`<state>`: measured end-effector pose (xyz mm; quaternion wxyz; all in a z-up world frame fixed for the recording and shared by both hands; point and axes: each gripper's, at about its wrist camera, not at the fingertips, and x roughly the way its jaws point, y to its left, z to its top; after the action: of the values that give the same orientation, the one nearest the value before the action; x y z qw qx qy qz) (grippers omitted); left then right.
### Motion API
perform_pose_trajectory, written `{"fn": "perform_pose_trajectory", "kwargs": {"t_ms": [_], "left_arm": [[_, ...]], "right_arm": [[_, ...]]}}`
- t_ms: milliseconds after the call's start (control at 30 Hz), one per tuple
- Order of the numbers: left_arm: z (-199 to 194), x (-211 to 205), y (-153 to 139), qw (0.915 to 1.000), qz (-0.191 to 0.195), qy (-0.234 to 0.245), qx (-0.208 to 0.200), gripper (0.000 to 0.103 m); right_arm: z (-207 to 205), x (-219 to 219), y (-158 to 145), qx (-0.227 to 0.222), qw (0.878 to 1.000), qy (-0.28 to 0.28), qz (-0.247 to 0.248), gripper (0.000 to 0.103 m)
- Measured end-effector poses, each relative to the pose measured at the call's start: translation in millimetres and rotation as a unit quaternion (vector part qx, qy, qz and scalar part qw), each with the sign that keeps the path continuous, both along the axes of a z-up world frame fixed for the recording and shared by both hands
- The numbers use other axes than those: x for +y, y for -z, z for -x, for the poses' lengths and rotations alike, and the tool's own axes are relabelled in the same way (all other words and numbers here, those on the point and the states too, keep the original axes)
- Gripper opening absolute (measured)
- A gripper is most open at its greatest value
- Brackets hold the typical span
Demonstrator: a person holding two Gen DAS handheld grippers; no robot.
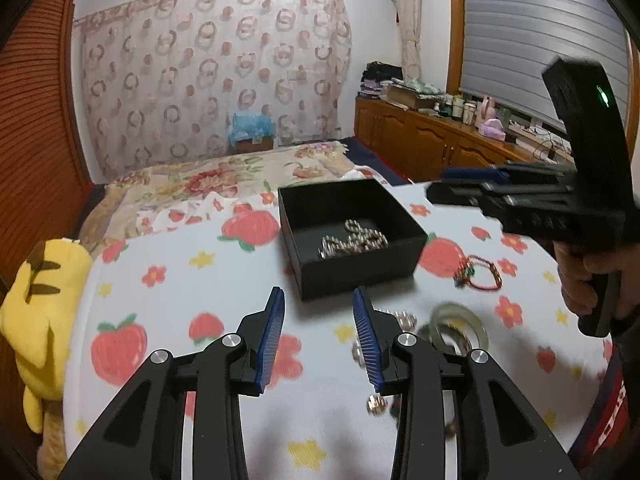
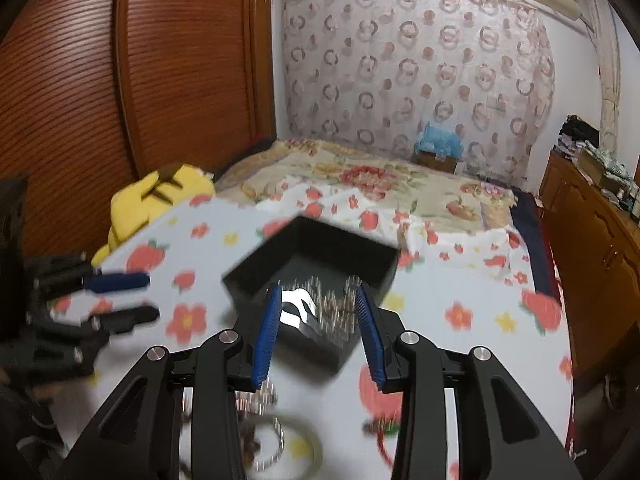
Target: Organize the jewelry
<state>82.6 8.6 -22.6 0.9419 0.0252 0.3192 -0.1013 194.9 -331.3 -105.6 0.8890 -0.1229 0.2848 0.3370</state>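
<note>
- On the worktop [image 1: 168, 248], seen from my left wrist: my left gripper [image 1: 319, 336] hovers low with jaws spread and empty. Ahead sits the box [image 1: 352, 236], a silver chain [image 1: 354, 240] already inside. Loose pieces lie outside it: a red bracelet [image 1: 480, 274] to the right, a bangle [image 1: 458, 326] and small silver beads [image 1: 402, 317] by my right finger. My right gripper [image 1: 468, 184] hangs above and beyond the box; from here I cannot tell how its jaws stand.
- From my right wrist: my right jaws are spread, nothing pinched, hanging just over the box [image 2: 312, 264]. Blur hides detail of the silver inside. The bangle [image 2: 288, 444] lies below, near me.
- I judge the sorting part done: one piece boxed, several left. Next move calls for dropping onto a loose piece and closing on a thin edge.
- Only the left view shows the bracelet clearly; only the right shows its own jaws spread.
</note>
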Motion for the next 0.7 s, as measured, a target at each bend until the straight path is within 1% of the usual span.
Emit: {"fn": "perform_pose_trajectory", "kwargs": {"t_ms": [67,100,133,233,333,567,667,700], "left_arm": [[5.7,0.0,5.3,1.0,0.003,0.0,0.007,0.034],[8.4,-0.5,8.7,0.9999,0.006,0.001,0.012,0.034],[10.4,-1.1,11.3,0.9999,0.007,0.003,0.015,0.034],[14.5,-5.6,17.8,0.9997,0.006,0.007,0.023,0.034],[16.2,-11.7,20.9,0.9995,0.004,0.013,0.027,0.034],[17.3,-24.2,25.4,0.9991,0.003,0.026,0.033,0.034],[16.9,-28.0,28.1,0.9989,0.001,0.029,0.037,0.034],[16.6,-28.8,28.2,0.9989,0.001,0.029,0.037,0.034]], "right_arm": [[10.4,-8.1,13.3,0.011,1.0,-0.005,0.013,0.041],[14.5,-12.0,20.0,0.017,1.0,-0.007,0.018,0.038],[18.4,-15.8,28.8,0.025,0.999,-0.009,0.027,0.032],[23.0,-21.3,47.8,0.042,0.998,-0.007,0.046,0.026],[20.8,-26.1,65.2,0.069,0.996,-0.007,0.057,0.024],[17.4,-24.1,86.2,0.099,0.992,-0.009,0.077,0.022],[16.4,-23.7,89.4,0.103,0.991,-0.008,0.079,0.016],[16.4,-24.0,89.2,0.105,0.991,-0.01,0.077,0.013]]}}
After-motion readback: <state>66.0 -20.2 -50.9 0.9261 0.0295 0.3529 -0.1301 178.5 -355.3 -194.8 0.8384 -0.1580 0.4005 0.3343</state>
